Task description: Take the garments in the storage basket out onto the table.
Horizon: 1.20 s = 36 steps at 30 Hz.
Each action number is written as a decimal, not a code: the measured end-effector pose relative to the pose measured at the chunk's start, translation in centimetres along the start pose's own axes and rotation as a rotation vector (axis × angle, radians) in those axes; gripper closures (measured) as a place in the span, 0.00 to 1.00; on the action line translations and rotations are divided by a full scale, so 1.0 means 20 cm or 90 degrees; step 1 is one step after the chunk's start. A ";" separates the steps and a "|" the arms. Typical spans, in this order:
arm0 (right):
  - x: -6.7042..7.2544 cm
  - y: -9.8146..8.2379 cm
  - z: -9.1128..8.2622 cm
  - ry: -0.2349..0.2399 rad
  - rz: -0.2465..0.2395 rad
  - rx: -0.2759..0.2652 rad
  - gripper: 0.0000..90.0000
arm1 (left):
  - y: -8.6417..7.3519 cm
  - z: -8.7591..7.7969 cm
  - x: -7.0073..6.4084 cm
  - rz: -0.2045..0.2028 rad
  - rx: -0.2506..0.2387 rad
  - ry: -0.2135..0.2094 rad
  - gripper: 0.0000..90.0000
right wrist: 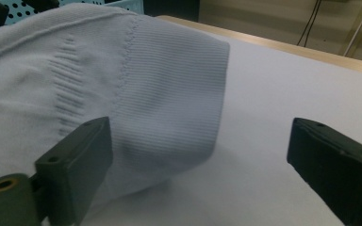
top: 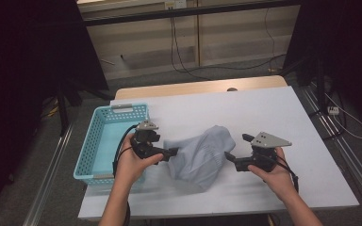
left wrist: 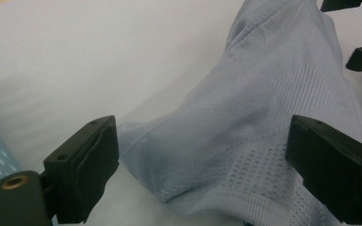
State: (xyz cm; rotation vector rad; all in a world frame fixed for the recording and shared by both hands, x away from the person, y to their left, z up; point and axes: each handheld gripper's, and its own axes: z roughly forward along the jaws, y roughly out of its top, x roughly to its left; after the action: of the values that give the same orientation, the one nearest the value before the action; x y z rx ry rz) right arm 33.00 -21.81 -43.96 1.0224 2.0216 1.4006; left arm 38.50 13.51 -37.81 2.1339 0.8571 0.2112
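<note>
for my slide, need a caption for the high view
Two hand-held grippers, left gripper and right gripper, flank a pale grey sock beside a blue basket.

Two forearms up from the bottom edge, one claw in each hand. Left claw (top: 173, 152) pointing right, jaws wide apart. Right claw (top: 228, 157) pointing left, jaws wide apart too, nothing pinched.
</note>
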 end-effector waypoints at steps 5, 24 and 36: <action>0.02 0.02 0.06 0.054 0.024 0.016 0.36 | -0.01 0.01 -0.01 -0.001 -0.005 0.001 0.12; -0.13 -0.08 -0.14 -0.063 0.072 0.080 0.97 | -0.02 0.05 -0.05 -0.008 -0.015 -0.017 0.12; -0.18 -0.15 -0.21 -0.083 0.103 0.090 0.96 | -0.05 0.15 -0.08 -0.010 0.001 -0.032 0.14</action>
State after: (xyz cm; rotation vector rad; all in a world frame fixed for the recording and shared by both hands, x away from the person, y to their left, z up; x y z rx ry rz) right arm 31.15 -27.67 -45.38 1.3297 2.0023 1.2476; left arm 38.02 10.98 -40.31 2.1247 0.8441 0.1475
